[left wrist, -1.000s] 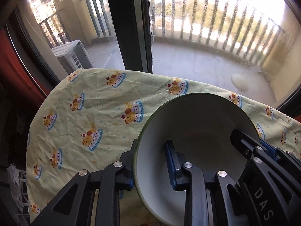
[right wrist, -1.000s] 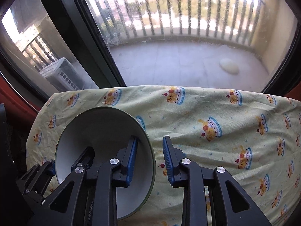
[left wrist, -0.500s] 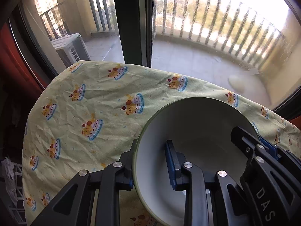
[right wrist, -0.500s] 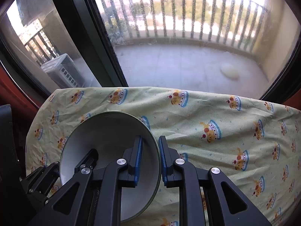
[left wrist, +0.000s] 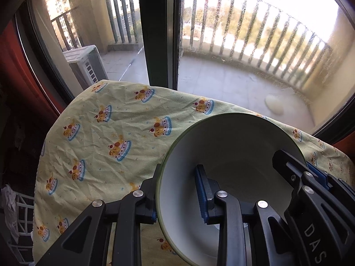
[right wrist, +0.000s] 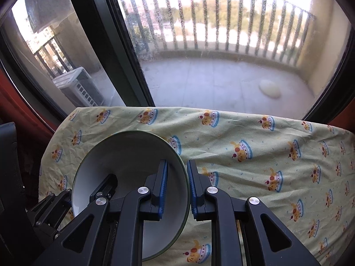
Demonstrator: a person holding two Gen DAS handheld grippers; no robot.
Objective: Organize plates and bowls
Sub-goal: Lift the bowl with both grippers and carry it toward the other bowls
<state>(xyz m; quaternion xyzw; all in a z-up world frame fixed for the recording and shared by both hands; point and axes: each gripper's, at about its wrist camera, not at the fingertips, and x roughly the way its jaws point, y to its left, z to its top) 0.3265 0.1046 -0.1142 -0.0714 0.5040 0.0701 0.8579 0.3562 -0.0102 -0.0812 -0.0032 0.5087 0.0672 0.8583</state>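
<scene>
Above tablecloth (right wrist: 255,137): white bowl (right wrist: 133,155), green-rimmed, tilted.

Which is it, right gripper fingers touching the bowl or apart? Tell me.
Touching. The right wrist view shows the right gripper shut on the bowl, one blue-padded finger inside its rim and one outside, both pressed against the wall.

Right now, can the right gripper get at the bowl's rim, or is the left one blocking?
Yes, it looks so. The right gripper is already clamped on the bowl at its near rim, while the left gripper clamps the opposite side, so neither blocks the other.
</scene>
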